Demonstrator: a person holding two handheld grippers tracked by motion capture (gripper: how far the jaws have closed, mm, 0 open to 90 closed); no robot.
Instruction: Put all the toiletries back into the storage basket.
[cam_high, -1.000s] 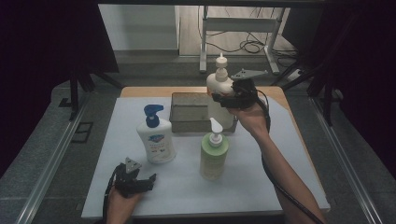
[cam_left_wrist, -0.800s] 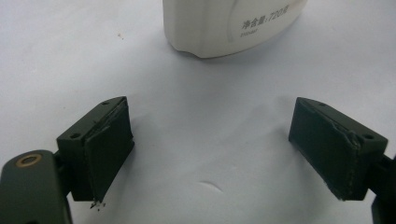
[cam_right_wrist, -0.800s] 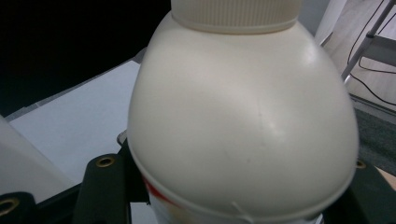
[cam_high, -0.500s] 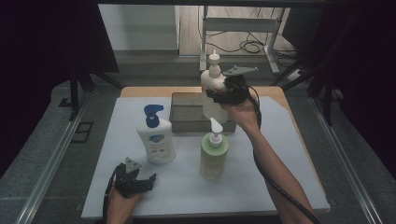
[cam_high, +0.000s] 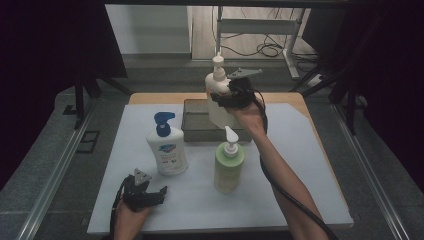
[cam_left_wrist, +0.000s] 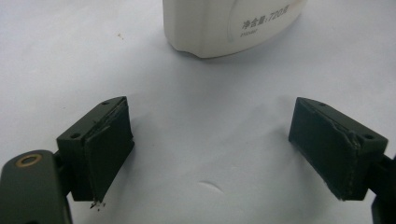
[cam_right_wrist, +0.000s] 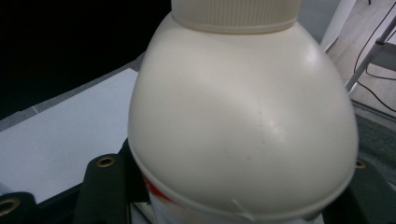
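My right gripper (cam_high: 223, 99) is shut on a cream pump bottle (cam_high: 215, 82) and holds it upright in the air over the dark grey tray (cam_high: 196, 134) at the back of the mat. In the right gripper view the bottle's rounded shoulder (cam_right_wrist: 243, 116) sits between the two jaws. My left gripper (cam_high: 150, 192) rests open near the front left of the mat, with nothing between its pads (cam_left_wrist: 109, 149). Just ahead of it stands a white bottle with a blue pump (cam_high: 167, 152), whose base (cam_left_wrist: 224, 23) appears in the left gripper view.
A green pump bottle (cam_high: 229, 167) stands on the white mat (cam_high: 300, 165) in front of the tray, close under my right forearm. The mat lies on a wooden table (cam_high: 292, 98). Dark curtains and a metal frame stand beyond the table.
My right gripper has carried the cream bottle to the left and slightly down, from beside the tray's right end to above the tray. The left gripper has stayed in place.
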